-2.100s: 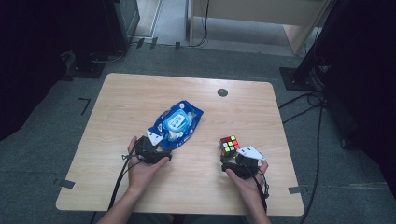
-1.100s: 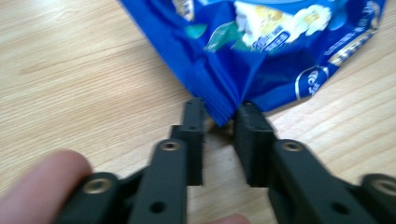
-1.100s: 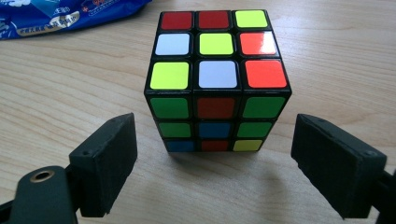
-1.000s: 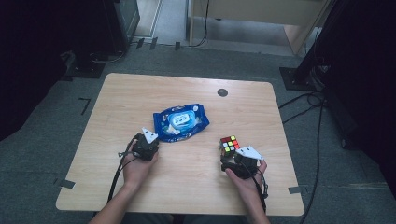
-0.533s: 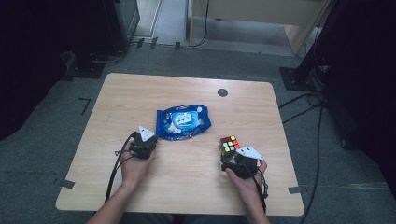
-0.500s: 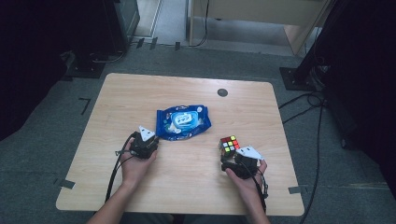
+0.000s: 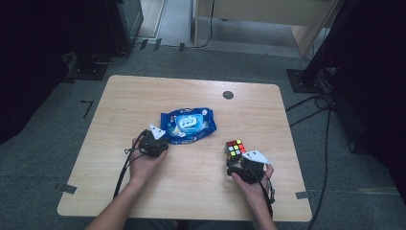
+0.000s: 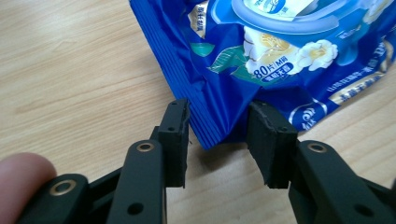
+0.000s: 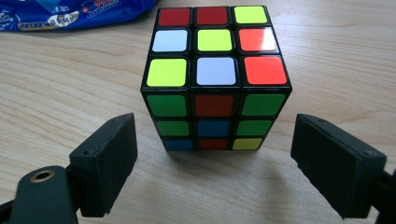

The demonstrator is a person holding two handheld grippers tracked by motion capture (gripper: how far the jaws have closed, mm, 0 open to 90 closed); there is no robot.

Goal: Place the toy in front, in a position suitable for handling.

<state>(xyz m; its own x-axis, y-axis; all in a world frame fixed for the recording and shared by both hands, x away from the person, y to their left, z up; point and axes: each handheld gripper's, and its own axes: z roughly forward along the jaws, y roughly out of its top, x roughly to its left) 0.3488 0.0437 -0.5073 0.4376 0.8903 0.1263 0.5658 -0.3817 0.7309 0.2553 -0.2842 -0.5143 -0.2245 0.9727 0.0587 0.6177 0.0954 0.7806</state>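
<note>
**Wipes pack let go, cube between spread fingers**

At the centre of the high view, on the light wooden bench [image 7: 143,96], lies a flat blue plastic pack of wet wipes [image 7: 188,125] with a pale oval lid on its top face. Just below and left of it, the left gripper [image 7: 158,142] rests on the bench in the person's left hand [image 7: 143,165], its black cable trailing toward the bottom edge. In the left gripper view the crimped corner of the pack [image 8: 219,121] reaches down between the two black fingers [image 8: 175,140]. The fingers have just been opening: they stand a little apart, the left one clear of the seam, the right one close against the foil, neither pinching it, so the pack is released and lies on the wood.

At the lower right of the high view, the right gripper [image 7: 235,162] sits in the person's right hand [image 7: 253,184], directly below a scrambled six-colour puzzle cube [image 7: 234,148]. In the right gripper view the cube [image 9: 215,79] stands square on the bench in mid-frame, and the two black fingers [image 9: 109,163] are spread wider than it, with bare wood showing on both sides; they hold nothing. An edge of the blue pack shows at the upper left of that view.
</note>
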